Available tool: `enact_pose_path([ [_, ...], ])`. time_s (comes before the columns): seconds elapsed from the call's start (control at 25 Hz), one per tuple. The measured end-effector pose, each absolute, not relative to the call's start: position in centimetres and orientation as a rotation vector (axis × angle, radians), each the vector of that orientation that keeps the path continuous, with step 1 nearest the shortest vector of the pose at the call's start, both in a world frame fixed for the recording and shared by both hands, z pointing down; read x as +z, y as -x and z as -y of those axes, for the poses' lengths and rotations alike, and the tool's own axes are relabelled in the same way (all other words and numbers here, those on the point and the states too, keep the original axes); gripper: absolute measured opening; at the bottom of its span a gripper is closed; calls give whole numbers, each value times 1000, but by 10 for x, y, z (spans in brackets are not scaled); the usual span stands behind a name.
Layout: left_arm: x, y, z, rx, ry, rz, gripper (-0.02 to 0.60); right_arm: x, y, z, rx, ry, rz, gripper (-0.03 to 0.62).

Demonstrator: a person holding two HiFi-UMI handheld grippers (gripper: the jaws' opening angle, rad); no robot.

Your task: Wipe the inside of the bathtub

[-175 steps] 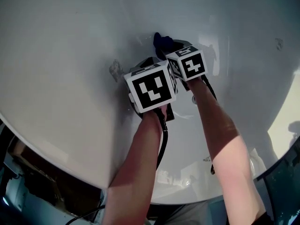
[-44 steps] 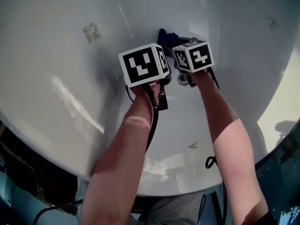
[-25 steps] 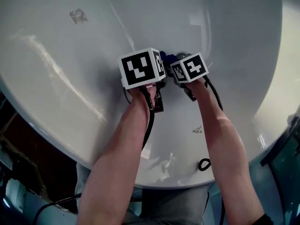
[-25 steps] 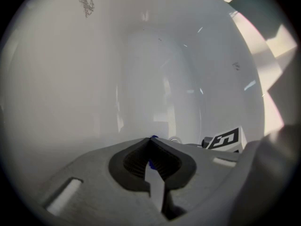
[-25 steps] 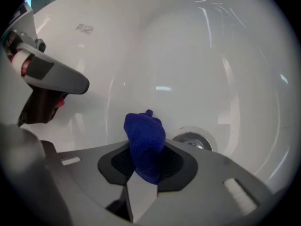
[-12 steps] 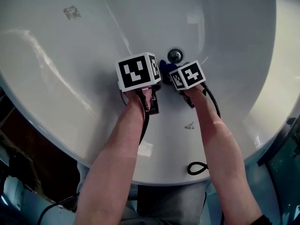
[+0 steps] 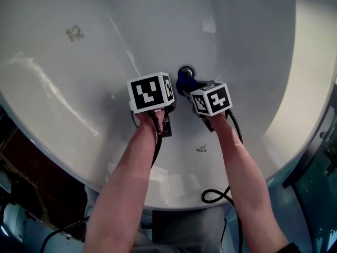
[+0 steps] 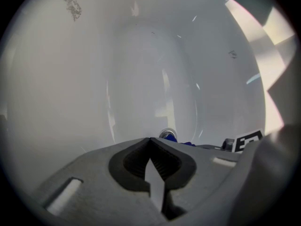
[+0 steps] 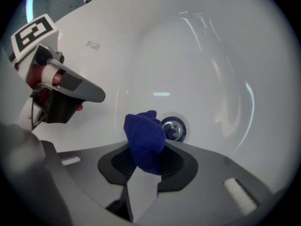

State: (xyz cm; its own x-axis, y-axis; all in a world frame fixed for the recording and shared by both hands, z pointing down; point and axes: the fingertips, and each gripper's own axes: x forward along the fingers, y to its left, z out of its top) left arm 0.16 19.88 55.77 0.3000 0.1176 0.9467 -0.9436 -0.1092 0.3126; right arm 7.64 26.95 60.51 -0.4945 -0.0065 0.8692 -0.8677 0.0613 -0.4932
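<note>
Deep inside the white bathtub (image 7: 79, 94), both grippers side by side over the bottom, close to the drain (image 7: 185, 70).

Left gripper (image 8: 150, 140): fingers pressed together tip to tip, nothing between them. Just past those fingertips and slightly to their right, the chrome drain and a scrap of the blue cloth (image 8: 171, 138). Far beyond the fingertips, the long pale basin, with a grey smudge (image 8: 71, 5) high on the wall to their upper left.

Right gripper (image 9: 148, 149): fingers clamped on the blue cloth, bunched into a lump sticking up and forward from between the pads. Right beyond these fingertips and a little to their right, the round chrome drain, just beside the cloth; touching or not, impossible to tell. Off to the left of these fingers, the other gripper's body with its marker cube (image 9: 34, 28), apart from the cloth.

Seen from above: 2 marker cubes close together, 1 on each gripper, with cloth and drain showing just beyond the right one. 2 bare forearms (image 7: 131, 178) reaching in from the tub's near rim. A black cable (image 7: 213, 195) looped against the tub wall, well behind the right fingers.
</note>
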Motion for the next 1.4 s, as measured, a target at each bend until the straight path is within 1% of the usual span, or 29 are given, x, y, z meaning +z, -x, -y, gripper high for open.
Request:
enact_pose_path([
  [0.28, 551, 6, -142, 1099, -1385, 870, 2, 571, -116, -189, 1440, -1072, 1639, 106],
  [0.48, 546, 9, -82, 993, -1374, 911, 2, 553, -124, -101, 1344, -1121, 1716, 106],
  [0.68, 539, -5, -8, 912, -1472, 906, 2, 563, -132, -18, 1210, -1084, 1734, 107],
  [0.84, 553, -9, 27, 842, -1463, 923, 2, 586, -147, 53, 1098, -1099, 1736, 107],
  [0.96, 574, -15, 33, 825, -1438, 920, 2, 607, -160, 100, 1052, -1124, 1723, 107],
  [1.08, 599, -15, 22, 842, -1377, 906, 2, 626, -159, 135, 1008, -1114, 1734, 107],
  [1.4, 626, -13, 4, 863, -1355, 883, 2, 645, -161, 165, 1012, -1216, 1774, 107],
])
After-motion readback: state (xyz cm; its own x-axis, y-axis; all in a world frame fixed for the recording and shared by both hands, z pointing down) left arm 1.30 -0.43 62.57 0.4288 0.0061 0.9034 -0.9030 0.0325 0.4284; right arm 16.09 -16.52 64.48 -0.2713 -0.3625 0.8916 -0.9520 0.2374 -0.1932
